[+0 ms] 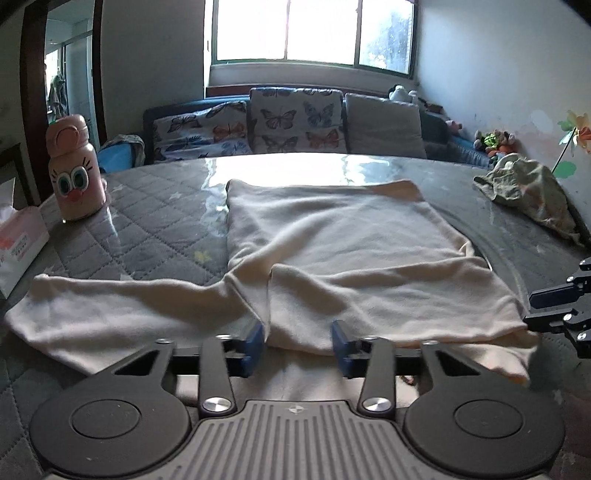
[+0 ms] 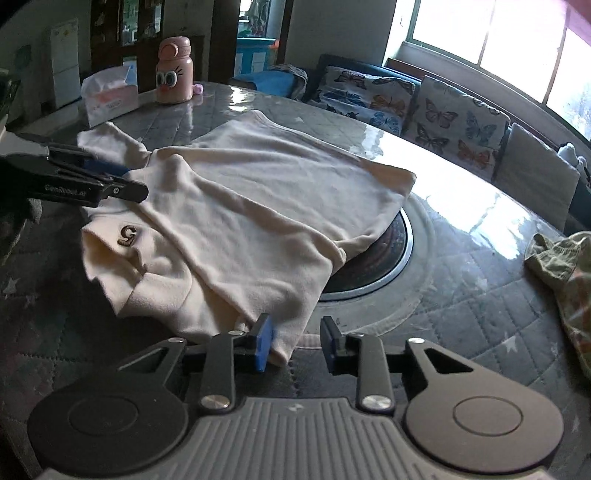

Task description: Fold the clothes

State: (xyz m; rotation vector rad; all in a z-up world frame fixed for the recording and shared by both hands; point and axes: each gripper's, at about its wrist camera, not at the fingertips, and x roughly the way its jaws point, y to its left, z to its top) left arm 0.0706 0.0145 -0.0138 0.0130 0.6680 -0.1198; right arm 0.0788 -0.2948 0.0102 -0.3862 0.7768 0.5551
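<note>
The cream shirt (image 2: 236, 206) bears a patch reading "5" (image 2: 128, 233).

A home living room: butterfly-cushioned sofa (image 1: 280, 122) under a window (image 1: 314, 33).

Tissue box (image 1: 18, 243) cut off at left edge; green garment (image 2: 565, 269) — cropped right.

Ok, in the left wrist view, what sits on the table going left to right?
Tissue box → pink cartoon bottle → cream shirt → crumpled green garment → right gripper at the frame edge.
</note>
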